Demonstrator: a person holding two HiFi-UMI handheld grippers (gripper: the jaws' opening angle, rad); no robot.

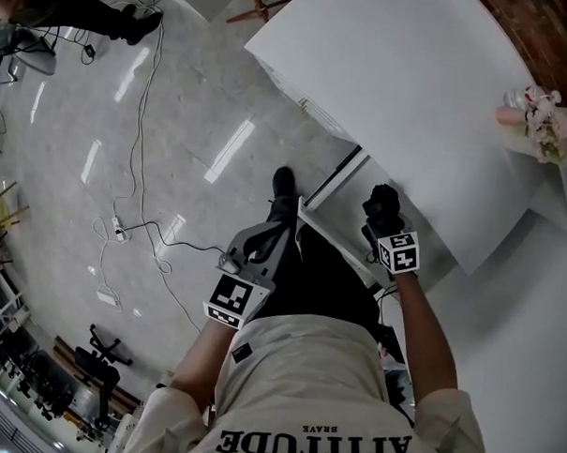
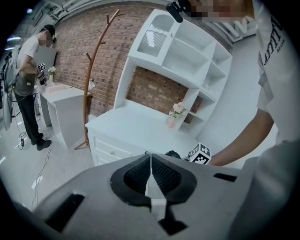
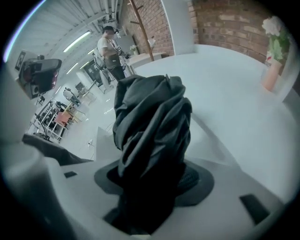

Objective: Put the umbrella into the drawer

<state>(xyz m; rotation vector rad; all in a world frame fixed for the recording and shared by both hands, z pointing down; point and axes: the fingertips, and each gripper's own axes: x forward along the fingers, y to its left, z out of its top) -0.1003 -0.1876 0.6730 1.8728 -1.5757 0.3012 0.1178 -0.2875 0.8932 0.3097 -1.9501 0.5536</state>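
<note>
Count: two grippers, one umbrella, one white desk, one flower vase, one coat stand, and one other person in the room.

My left gripper [image 2: 151, 169] has its jaws pressed together with nothing between them. It hangs in front of my legs, off the desk [image 1: 402, 95].

My right gripper [image 3: 157, 180] is clamped on the umbrella [image 3: 151, 124] – a folded black bundle that stands up out of the jaws and fills the middle of the right gripper view. In the head view the umbrella sits just off the desk's front edge, above the pulled-out drawer [image 1: 334, 244].

Hard to make out: only the drawer's white rim shows. My legs and the right gripper cover its inside, so I cannot tell whether the umbrella touches it. The lower end of the umbrella is lost in shadow between the jaws.

Surroundings: the vase [image 1: 532, 114] stands at the far corner of the desk, well apart from the umbrella. A white shelf unit [image 2: 183, 51] rises behind the desk against a brick wall. The coat stand [image 2: 89, 89] is beside the desk, and the other person [image 2: 28, 84] stands by a small white cabinet [image 2: 63, 110]. Cables [image 1: 141, 149] trail across the floor – none near the drawer.
</note>
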